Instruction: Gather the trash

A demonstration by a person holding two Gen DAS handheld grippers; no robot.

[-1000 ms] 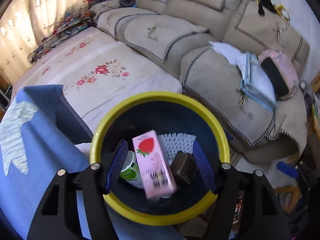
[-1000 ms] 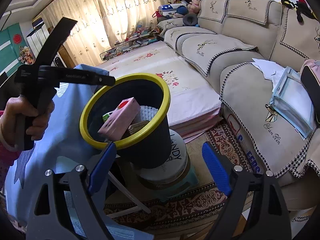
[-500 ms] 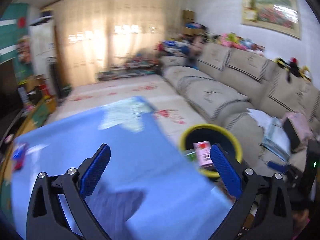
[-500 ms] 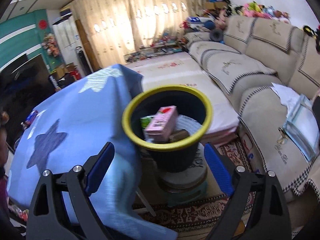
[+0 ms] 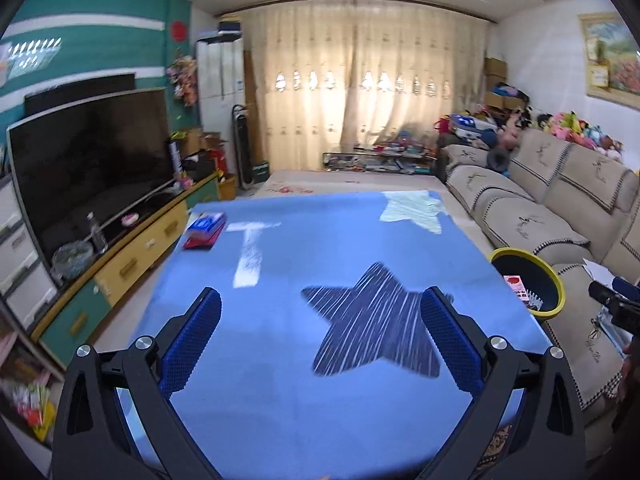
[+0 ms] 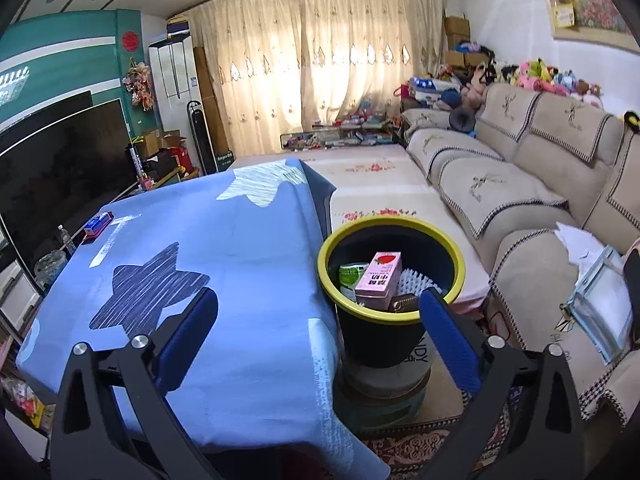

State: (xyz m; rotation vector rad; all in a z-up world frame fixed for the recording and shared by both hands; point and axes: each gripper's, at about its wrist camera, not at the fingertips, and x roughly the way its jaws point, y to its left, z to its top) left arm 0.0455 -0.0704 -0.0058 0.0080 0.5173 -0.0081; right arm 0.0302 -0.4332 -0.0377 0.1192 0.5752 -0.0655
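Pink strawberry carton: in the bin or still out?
In. The pink strawberry carton lies tilted inside the yellow-rimmed bin, leaning on other trash below the rim. Neither gripper holds it.

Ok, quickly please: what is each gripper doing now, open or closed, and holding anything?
Left gripper: open, holding nothing, over the blue cloth.
Right gripper: jaws just opened wider, holding nothing; bin beyond it.

Both wrist views high over the blue tablecloth, facing the curtains, sharing the bin.
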